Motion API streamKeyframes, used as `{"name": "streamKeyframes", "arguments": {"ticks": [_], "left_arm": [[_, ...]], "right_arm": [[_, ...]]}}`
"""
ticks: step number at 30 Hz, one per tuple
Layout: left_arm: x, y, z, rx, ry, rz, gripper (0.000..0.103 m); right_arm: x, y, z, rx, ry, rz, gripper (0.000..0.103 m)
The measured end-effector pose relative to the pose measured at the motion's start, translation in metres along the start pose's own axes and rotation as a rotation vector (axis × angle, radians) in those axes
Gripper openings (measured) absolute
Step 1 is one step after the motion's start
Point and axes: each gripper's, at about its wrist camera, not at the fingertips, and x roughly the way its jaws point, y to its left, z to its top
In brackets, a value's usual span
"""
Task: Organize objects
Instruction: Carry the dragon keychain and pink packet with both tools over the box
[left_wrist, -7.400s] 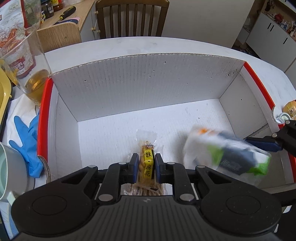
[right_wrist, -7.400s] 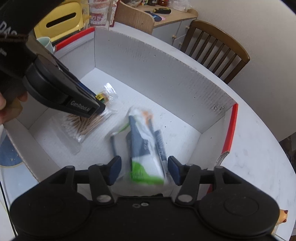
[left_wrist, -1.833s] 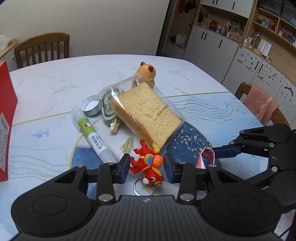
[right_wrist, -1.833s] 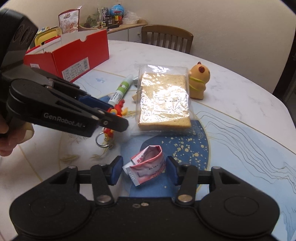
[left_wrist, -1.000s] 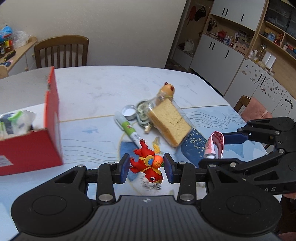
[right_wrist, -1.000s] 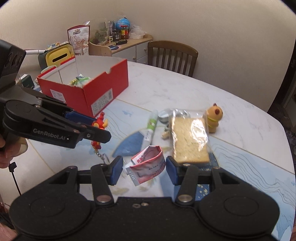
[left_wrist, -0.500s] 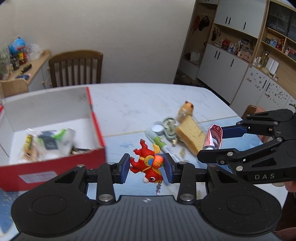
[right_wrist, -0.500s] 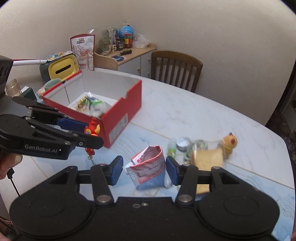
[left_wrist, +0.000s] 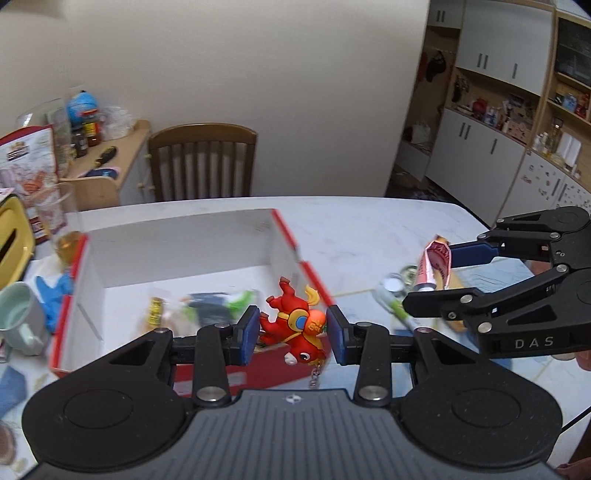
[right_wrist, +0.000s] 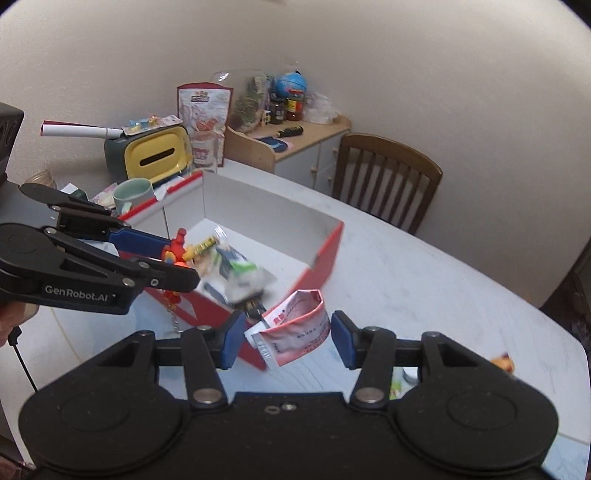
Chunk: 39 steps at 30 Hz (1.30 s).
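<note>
My left gripper is shut on a red toy keychain, its chain dangling below. It hangs in the air above the near wall of the red shoebox, whose white inside holds several packets. My right gripper is shut on a pink-and-white folded packet, raised just outside the red shoebox's near right corner. Each gripper shows in the other's view: the right gripper with its pink packet, the left gripper with the red toy.
A white-and-green tube, a metal lid and a small yellow toy lie on the table right of the box. A mug, a blue glove and a glass crowd the box's left side. A wooden chair stands behind.
Both grippers have risen and swung left from the pile of objects towards the red box, each carrying its item. The box has come to the middle of both views.
</note>
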Motion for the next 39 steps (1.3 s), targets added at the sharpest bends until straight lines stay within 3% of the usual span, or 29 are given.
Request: {"name": "streamKeyframes", "arguments": {"ticks": [17,29,39], "left_arm": [[0.007,0.087,0.043,0.004,-0.034,0.126,0.038],[0.075,0.123,0.022,0.022,0.149,0.178,0.038],[0.108,0.122,0.007,0.108,0.279,0.173,0.038]], "right_arm": [[0.079,0.016,0.066,-0.026,0.003,-0.014,0.050],[0.158,0.019,0.084,-0.003,0.101,-0.034,0.050],[0.205,0.028,0.083,-0.024,0.199,-0.062,0.051]]}}
